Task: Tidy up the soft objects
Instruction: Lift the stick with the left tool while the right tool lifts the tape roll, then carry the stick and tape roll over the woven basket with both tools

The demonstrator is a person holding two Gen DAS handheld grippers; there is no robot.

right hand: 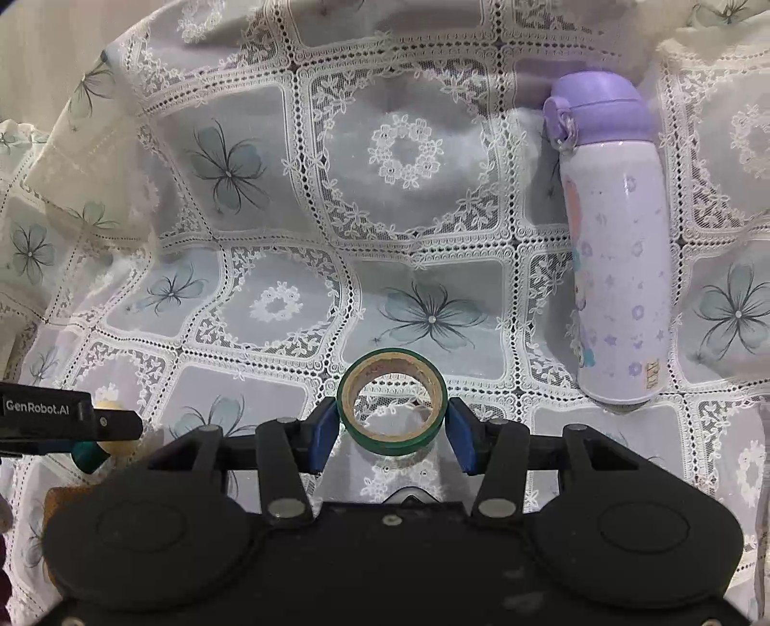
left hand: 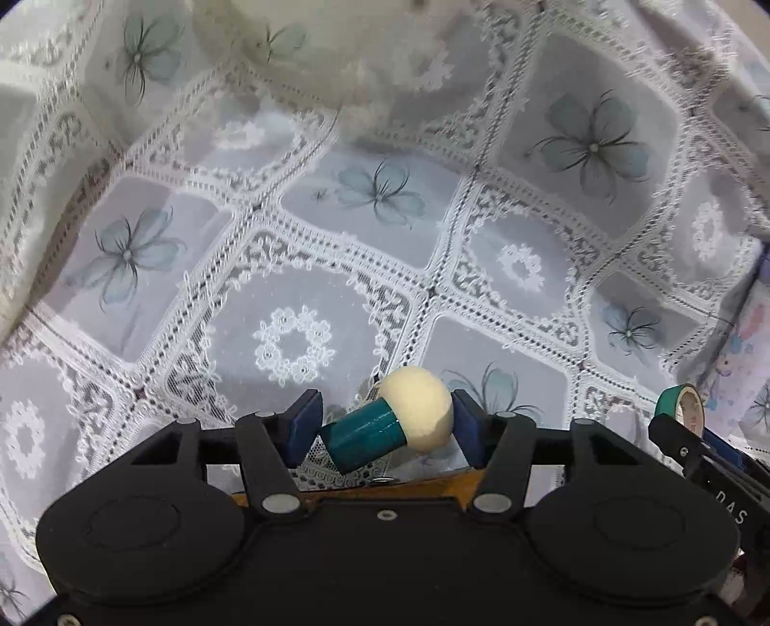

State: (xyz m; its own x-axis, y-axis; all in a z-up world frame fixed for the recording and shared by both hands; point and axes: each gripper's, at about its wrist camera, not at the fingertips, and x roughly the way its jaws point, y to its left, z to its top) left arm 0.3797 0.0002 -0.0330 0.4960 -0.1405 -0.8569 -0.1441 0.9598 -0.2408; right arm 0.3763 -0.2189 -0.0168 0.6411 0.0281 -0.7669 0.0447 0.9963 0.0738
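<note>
My left gripper [left hand: 385, 423] is shut on a sponge puff [left hand: 392, 424] with a cream foam head and a teal handle, held crosswise between the blue pads above the lace tablecloth [left hand: 337, 241]. My right gripper [right hand: 392, 428] is shut on a green tape roll [right hand: 392, 407], held with its hole facing the camera. The tape roll also shows at the right edge of the left wrist view [left hand: 683, 407]. The puff shows at the lower left of the right wrist view [right hand: 103, 445], behind the left gripper's finger.
A purple-capped lilac bottle [right hand: 616, 250] lies on the tablecloth [right hand: 409, 216] to the right, and its side shows in the left wrist view [left hand: 741, 356]. Cream fabric [left hand: 298, 43] is bunched at the far edge and along the left [right hand: 57, 192].
</note>
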